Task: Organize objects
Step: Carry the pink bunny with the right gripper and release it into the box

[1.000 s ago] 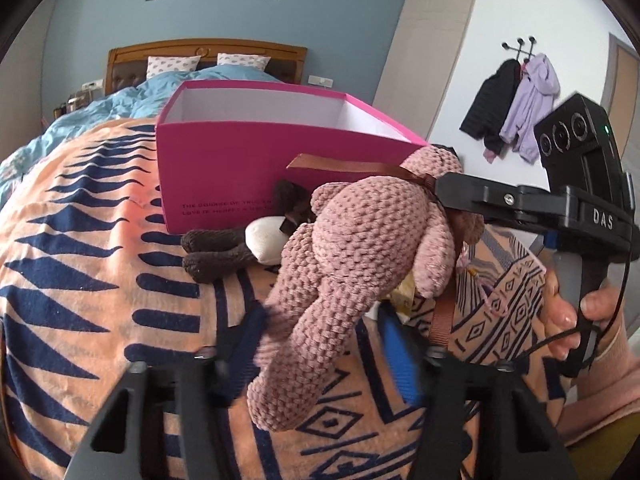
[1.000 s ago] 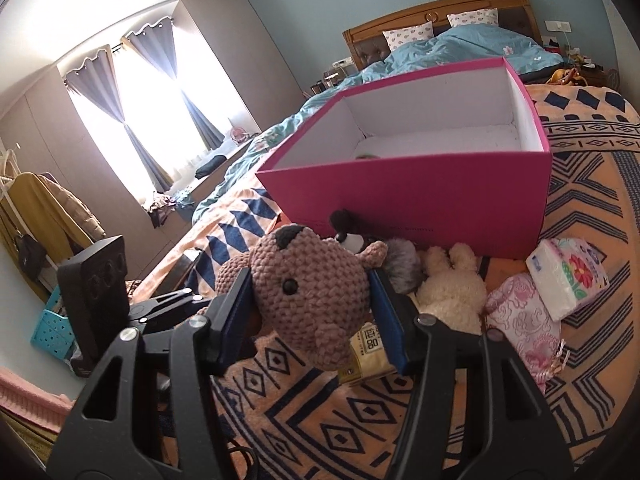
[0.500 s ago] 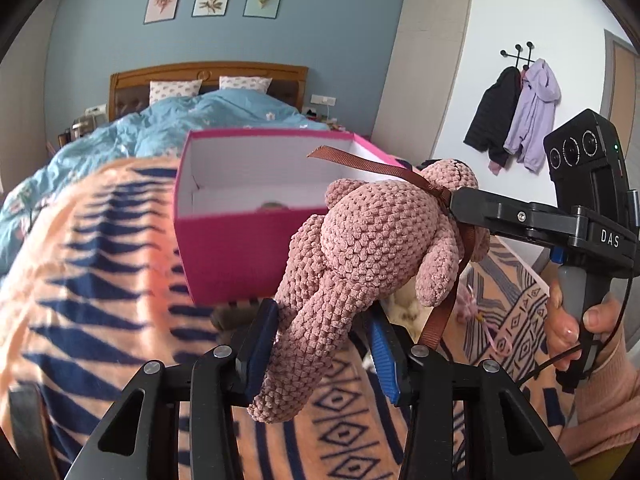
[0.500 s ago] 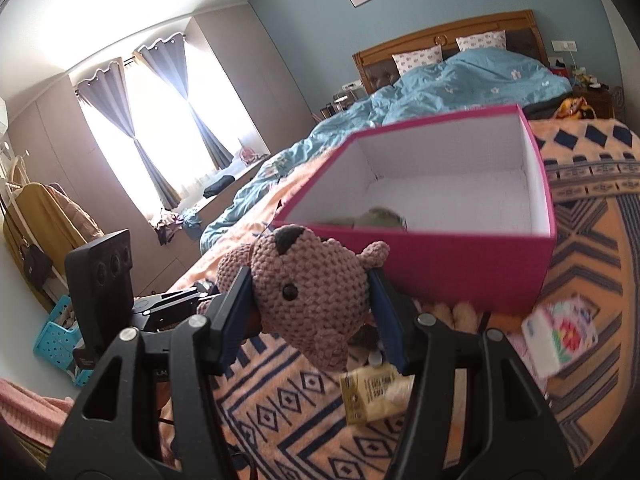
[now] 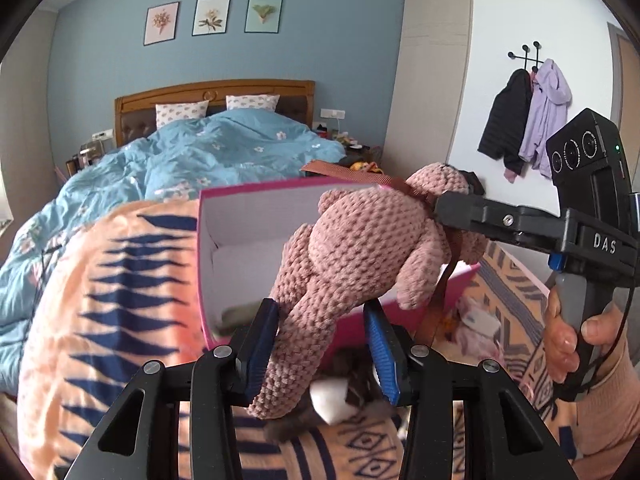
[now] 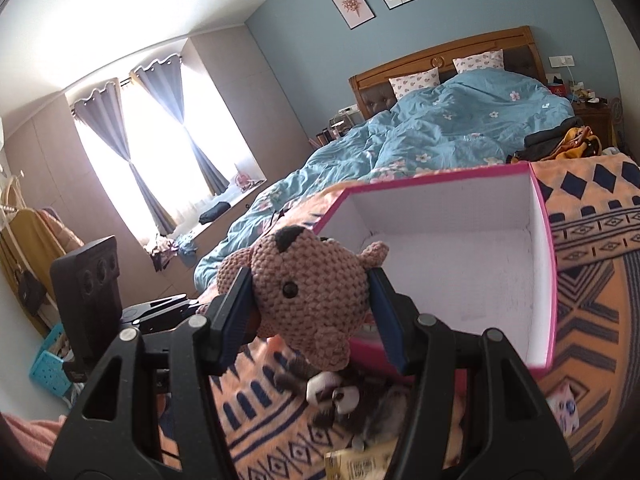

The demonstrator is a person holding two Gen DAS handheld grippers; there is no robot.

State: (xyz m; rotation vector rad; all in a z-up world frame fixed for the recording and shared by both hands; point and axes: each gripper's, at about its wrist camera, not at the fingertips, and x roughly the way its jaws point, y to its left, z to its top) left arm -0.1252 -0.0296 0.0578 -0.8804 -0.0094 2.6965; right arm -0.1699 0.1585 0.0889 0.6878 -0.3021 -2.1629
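A pink crocheted bear [image 5: 352, 256] with a brown ribbon hangs in the air between both grippers. My left gripper [image 5: 320, 344] is shut on its legs. My right gripper [image 6: 312, 300] is shut on its head [image 6: 308, 288]; it also shows in the left wrist view [image 5: 480, 216] at the right. The bear is above the near edge of an open pink box [image 6: 544, 264] with a white inside, which also shows in the left wrist view [image 5: 224, 256]. A small greenish thing [image 5: 236, 314] lies in the box.
Below the bear, a dark brown and white plush [image 6: 336, 396], a yellow packet [image 6: 360, 460] and a floral tissue pack [image 6: 564, 404] lie on the orange patterned blanket [image 5: 120, 300]. A blue duvet [image 6: 440, 136] and headboard lie beyond the box.
Both grippers have lifted the bear up off the blanket and toward the box. The box inside now shows from above.
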